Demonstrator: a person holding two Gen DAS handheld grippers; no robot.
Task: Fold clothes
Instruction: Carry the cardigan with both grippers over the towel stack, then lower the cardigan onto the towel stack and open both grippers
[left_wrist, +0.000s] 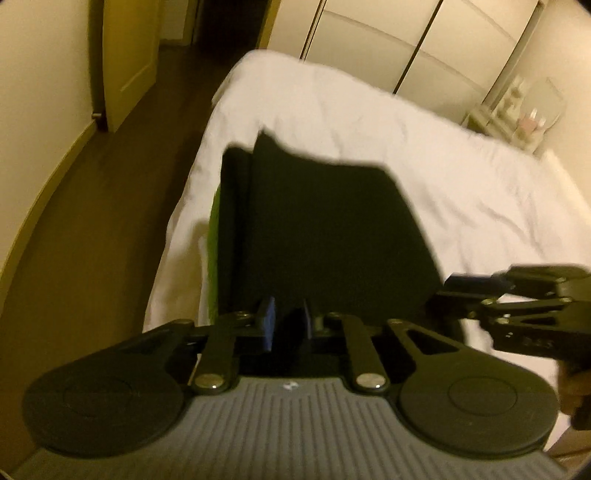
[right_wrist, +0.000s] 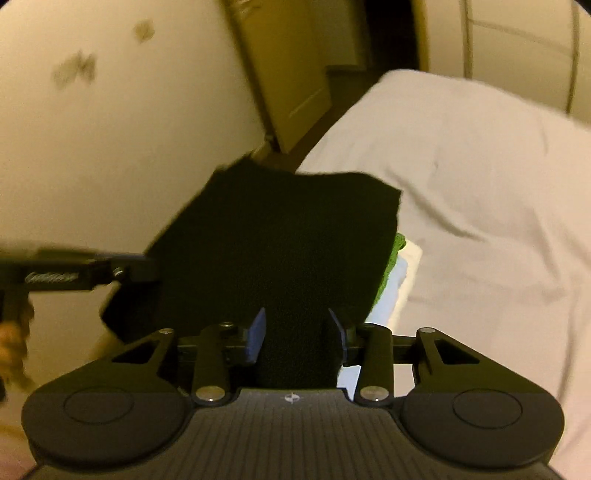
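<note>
Both clamped on folded black fabric garment (left_wrist: 325, 229): left hand-held gripper (left_wrist: 287, 325), right hand-held gripper (right_wrist: 297, 332), above white-sheeted bed (left_wrist: 424, 147). Green cloth (right_wrist: 391, 266) clearer in right view.

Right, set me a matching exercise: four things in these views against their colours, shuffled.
Things:
1. garment held by both tools
2. bed cover
3. cloth under the garment's edge
4. pads on the left tool's fingers

Colours:
a. green
b. blue
c. black
d. white

Pairs: 1-c, 2-d, 3-a, 4-b
</note>
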